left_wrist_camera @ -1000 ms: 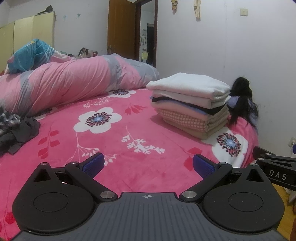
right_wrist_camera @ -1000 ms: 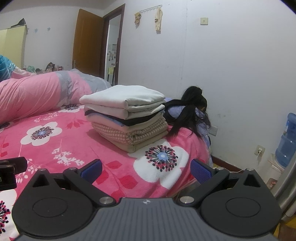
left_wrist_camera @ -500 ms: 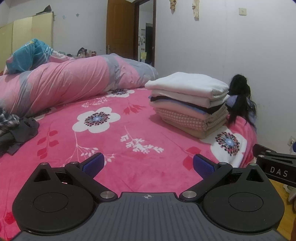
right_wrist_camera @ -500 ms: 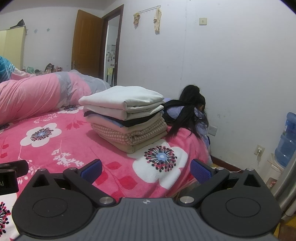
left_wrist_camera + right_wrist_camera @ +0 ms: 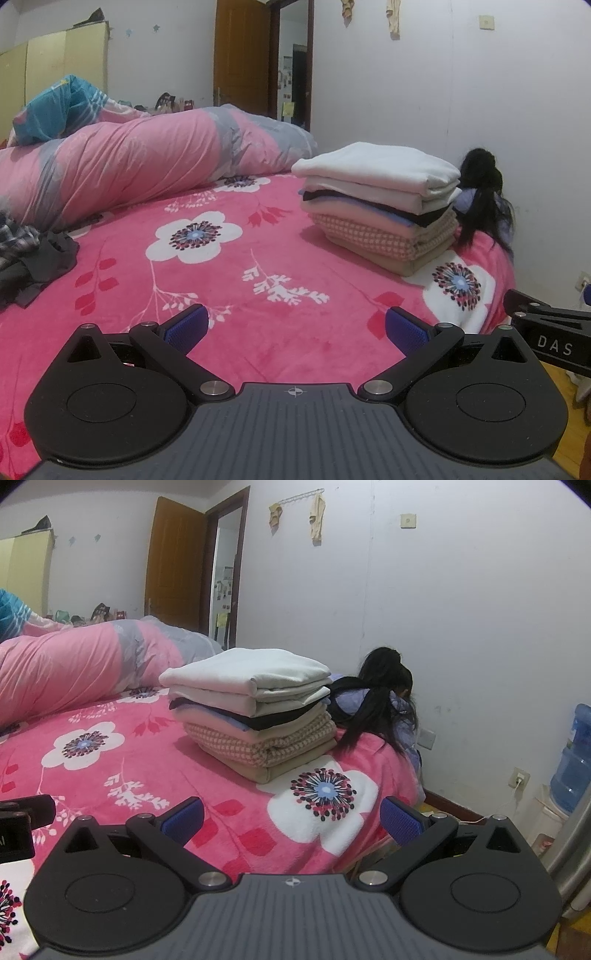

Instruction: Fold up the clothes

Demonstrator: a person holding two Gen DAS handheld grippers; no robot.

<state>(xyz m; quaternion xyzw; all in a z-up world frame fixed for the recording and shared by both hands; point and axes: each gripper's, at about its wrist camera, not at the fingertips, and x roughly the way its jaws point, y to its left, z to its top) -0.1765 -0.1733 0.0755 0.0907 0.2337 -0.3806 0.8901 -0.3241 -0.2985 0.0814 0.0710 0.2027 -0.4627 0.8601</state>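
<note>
A stack of several folded clothes, white on top and beige at the bottom, sits on the pink flowered bed near its right edge. A heap of dark and plaid unfolded clothes lies at the bed's left edge. My left gripper is open above the bed's near edge, holding nothing. My right gripper is open too, empty, well short of the stack. The right gripper's body shows at the right in the left wrist view.
A rolled pink and grey quilt lies across the back of the bed. A person with long dark hair crouches beyond the stack by the white wall. A water bottle stands on the floor at right. A brown door is behind.
Both grippers have drifted slightly; the views shift a little, with the stack sitting marginally lower and to the left. Jaws stay open and empty.
</note>
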